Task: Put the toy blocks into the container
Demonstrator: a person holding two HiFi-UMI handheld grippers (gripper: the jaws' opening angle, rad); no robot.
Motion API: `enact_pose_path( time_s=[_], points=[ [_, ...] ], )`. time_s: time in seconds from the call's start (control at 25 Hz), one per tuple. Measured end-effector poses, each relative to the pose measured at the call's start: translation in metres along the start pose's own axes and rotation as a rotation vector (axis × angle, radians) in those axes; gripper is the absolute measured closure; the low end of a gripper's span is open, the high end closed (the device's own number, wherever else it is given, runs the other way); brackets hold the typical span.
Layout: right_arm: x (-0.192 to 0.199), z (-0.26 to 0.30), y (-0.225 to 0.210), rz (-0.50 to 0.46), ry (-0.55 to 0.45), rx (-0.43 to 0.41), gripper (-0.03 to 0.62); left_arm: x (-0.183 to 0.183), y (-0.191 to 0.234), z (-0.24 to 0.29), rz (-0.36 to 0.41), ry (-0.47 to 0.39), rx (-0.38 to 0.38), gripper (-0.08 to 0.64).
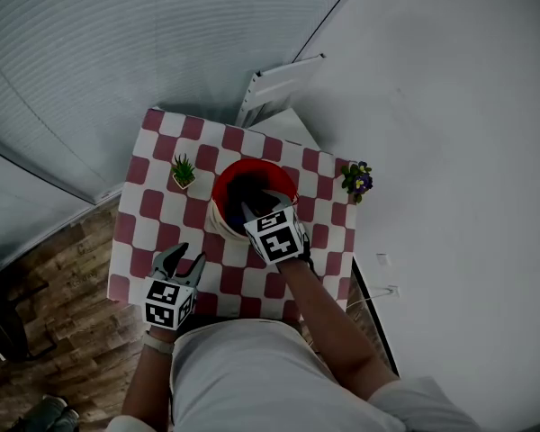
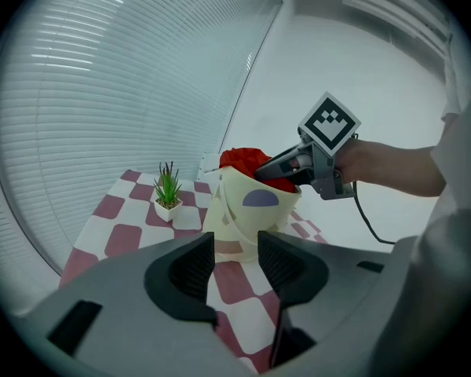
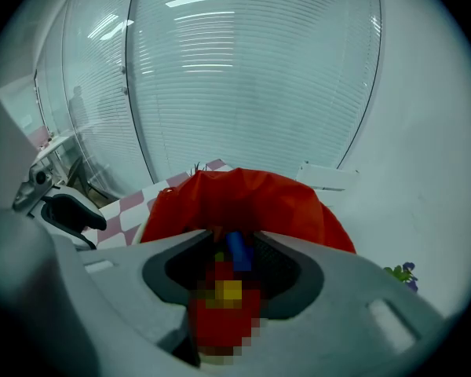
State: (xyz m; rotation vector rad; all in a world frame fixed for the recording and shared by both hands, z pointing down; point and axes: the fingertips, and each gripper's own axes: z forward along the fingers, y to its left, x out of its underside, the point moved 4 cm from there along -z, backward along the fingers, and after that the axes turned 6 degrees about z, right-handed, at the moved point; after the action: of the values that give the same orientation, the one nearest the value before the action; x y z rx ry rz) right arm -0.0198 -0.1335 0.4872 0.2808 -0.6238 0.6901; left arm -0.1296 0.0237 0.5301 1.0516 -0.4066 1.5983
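A cream container (image 1: 218,216) with a red liner stands mid-table on the red-and-white checked cloth (image 1: 148,207). My right gripper (image 1: 256,207) reaches over its rim into the opening. In the right gripper view that gripper (image 3: 234,251) is shut on a red toy block (image 3: 220,309) with a yellow part and a blue piece at its tip, partly hidden by a mosaic patch, above the red liner (image 3: 243,199). My left gripper (image 1: 182,257) is open and empty near the table's front left. In its own view the left gripper (image 2: 235,246) faces the container (image 2: 247,210) and the right gripper (image 2: 261,171).
A small green potted plant (image 1: 184,171) (image 2: 168,191) stands left of the container. A flowering plant (image 1: 357,180) (image 3: 400,273) sits at the table's right edge. A white frame (image 1: 279,84) leans behind the table, with blinds and a white wall around.
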Motion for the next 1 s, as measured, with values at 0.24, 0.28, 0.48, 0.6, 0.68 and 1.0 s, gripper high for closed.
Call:
enact_pose_path(
  time_s=[0.24,0.28,0.48,0.6,0.68,1.0],
  points=[
    [0.001,-0.001,0.000,0.005,-0.024,-0.003,0.444,-0.002,0.000,-0.003,0.006,-0.007,-0.009,0.391],
    [0.000,-0.004,-0.001,0.012,-0.031,-0.002,0.445,-0.002,0.000,-0.003,0.008,-0.007,-0.009,0.391],
    [0.000,-0.017,-0.003,0.051,-0.084,-0.004,0.445,-0.009,-0.001,-0.006,0.028,-0.014,-0.017,0.391],
    [-0.001,-0.030,-0.006,0.083,-0.127,-0.009,0.444,-0.018,-0.003,-0.008,0.040,-0.030,-0.020,0.391],
    [0.000,-0.040,-0.009,0.102,-0.154,-0.012,0.443,-0.026,-0.004,-0.009,0.053,-0.040,-0.020,0.391],
    [0.010,-0.082,-0.022,0.189,-0.288,-0.013,0.445,-0.053,-0.016,-0.006,0.101,-0.074,0.006,0.391]
  ],
)
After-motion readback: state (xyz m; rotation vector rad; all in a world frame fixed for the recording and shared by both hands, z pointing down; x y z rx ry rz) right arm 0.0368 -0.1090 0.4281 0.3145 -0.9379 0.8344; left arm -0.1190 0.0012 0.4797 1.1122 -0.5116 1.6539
